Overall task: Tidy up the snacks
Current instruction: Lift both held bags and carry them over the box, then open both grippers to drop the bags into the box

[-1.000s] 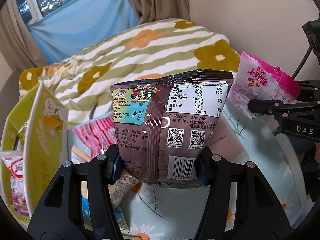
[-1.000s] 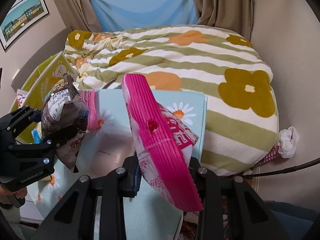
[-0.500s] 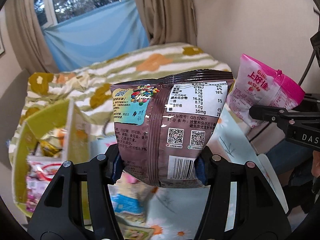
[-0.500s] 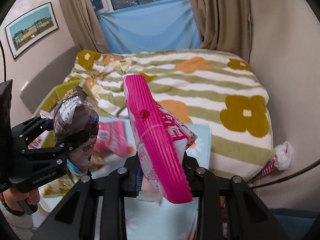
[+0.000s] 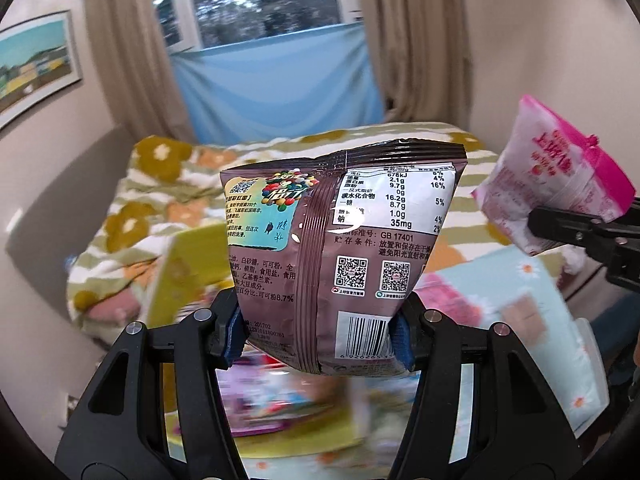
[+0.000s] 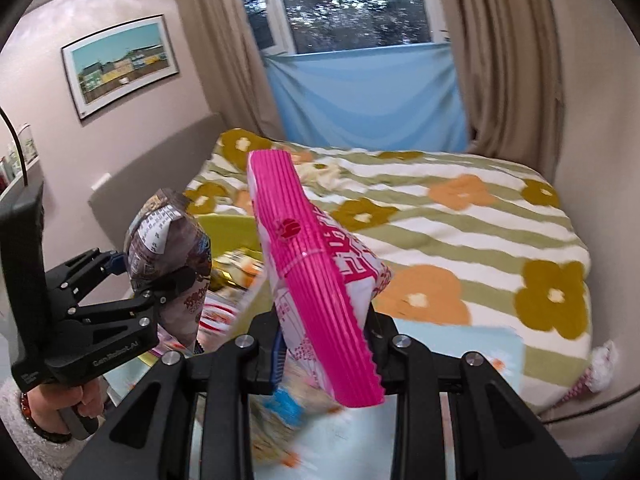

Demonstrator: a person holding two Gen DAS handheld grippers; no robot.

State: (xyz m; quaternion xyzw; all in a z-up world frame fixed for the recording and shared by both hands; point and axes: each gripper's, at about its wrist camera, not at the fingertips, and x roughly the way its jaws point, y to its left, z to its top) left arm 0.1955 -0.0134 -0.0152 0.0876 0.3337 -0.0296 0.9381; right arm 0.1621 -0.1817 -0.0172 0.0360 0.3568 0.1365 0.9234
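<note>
My left gripper (image 5: pixel 320 340) is shut on the lower part of a brown snack bag (image 5: pixel 340 248), which stands upright with its printed back and barcode facing the camera. In the right wrist view the same brown snack bag (image 6: pixel 168 248) shows at the left, pinched in the left gripper (image 6: pixel 160 276). My right gripper (image 6: pixel 324 344) is shut on a pink and white snack bag (image 6: pixel 316 264), its pink crimped seam edge-on. That pink bag (image 5: pixel 556 180) also appears at the right of the left wrist view. Both bags hang in the air above the table.
A yellow-green box (image 5: pixel 180 264) with several snack packets stands below at the left. A light blue daisy-print tabletop (image 5: pixel 532 300) holds loose packets. Behind lies a bed with a flowered striped blanket (image 6: pixel 460 216). A person's hand (image 6: pixel 60 404) holds the left gripper's handle.
Both grippers have risen and swung left with their bags still held. The window, the wall picture and the yellow-green box have come into view; the tabletop has dropped lower.
</note>
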